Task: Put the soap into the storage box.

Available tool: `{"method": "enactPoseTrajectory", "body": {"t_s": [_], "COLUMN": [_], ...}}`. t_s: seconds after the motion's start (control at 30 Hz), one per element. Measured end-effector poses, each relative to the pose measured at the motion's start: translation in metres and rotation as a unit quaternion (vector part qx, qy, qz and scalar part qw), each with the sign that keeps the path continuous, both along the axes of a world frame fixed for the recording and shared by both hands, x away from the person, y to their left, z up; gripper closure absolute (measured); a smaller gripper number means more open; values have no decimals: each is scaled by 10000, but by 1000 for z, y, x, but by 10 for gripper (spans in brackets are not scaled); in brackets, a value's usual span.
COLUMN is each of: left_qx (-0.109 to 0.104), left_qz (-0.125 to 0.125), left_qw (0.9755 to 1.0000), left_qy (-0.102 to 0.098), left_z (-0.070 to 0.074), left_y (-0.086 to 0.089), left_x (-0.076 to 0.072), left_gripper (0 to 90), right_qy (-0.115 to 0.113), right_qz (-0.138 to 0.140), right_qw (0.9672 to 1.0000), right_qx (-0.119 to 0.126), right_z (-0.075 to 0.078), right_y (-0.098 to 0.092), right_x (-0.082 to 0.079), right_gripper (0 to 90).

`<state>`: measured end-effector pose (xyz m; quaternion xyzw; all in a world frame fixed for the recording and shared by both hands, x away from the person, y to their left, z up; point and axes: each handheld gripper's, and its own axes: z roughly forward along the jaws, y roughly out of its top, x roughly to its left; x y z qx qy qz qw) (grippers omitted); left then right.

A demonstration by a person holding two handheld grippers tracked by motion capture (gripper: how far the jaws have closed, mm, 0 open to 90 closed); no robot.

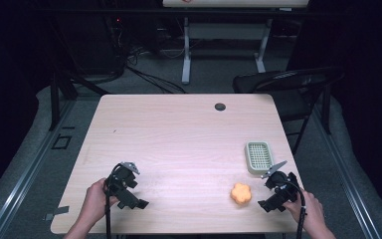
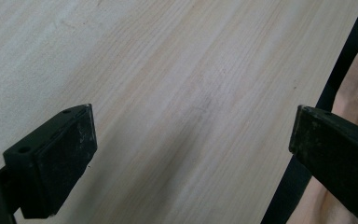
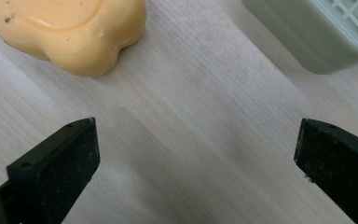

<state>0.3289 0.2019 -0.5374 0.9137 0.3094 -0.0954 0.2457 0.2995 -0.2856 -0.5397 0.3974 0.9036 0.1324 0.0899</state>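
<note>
Orange, flower-shaped soap (image 1: 241, 193) is laid flat on the pale wood desk (image 1: 179, 129) near its front right corner, just left of the right tongs (image 1: 273, 191), which are held with jaws wide apart and nothing between them. Beside it, a grey-green slatted soap dish (image 1: 258, 156) (rectangular) is set apart toward the right edge. Left tongs (image 1: 129, 191) are likewise spread, over bare wood at front left.
</note>
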Motion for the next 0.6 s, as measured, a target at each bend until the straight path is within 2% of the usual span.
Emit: {"method": "enactPoseTrajectory", "body": {"t_s": [0.07, 0.2, 0.27, 0.37, 0.43, 0.47, 0.5, 0.53, 0.6], "left_qx": [15, -13, 27, -10, -5, -5, -2, -9, -12], "left_qz": [-4, 26, 41, -27, -30, -33, -29, -33, -39], "left_qw": [10000, 10000, 9999, 10000, 10000, 10000, 10000, 10000, 10000], "left_qy": [-8, -44, -91, -47, -61, -50, -53, -47, -47], "left_z": [0, 1, 2, 2, 2, 2, 2, 2, 2], "left_y": [0, 2, 2, 1, 1, 1, 0, 0, 1], "left_x": [0, -2, -2, -2, -2, -1, -1, -1, -2], "left_gripper": [10, 11, 11, 11, 12, 12, 12, 12, 12], "right_qy": [5, -149, -219, -288, -229, -229, -136, 25, 18], "right_qz": [-4, -17, 0, -38, -95, -95, -94, -52, -57], "right_qw": [10000, 9999, 9998, 9996, 9995, 9995, 9996, 10000, 9999], "right_qx": [-33, -37, 19, 65, -206, -206, -228, -63, -87], "right_z": [0, 5, 8, 11, 10, 10, 8, 5, 5], "right_y": [0, 4, 7, 12, 17, 17, 18, 20, 21], "right_x": [0, 1, 1, 0, 0, 0, 1, 2, 2], "right_gripper": [0, 0, 0, 0, 0, 0, 0, 0, 0]}}
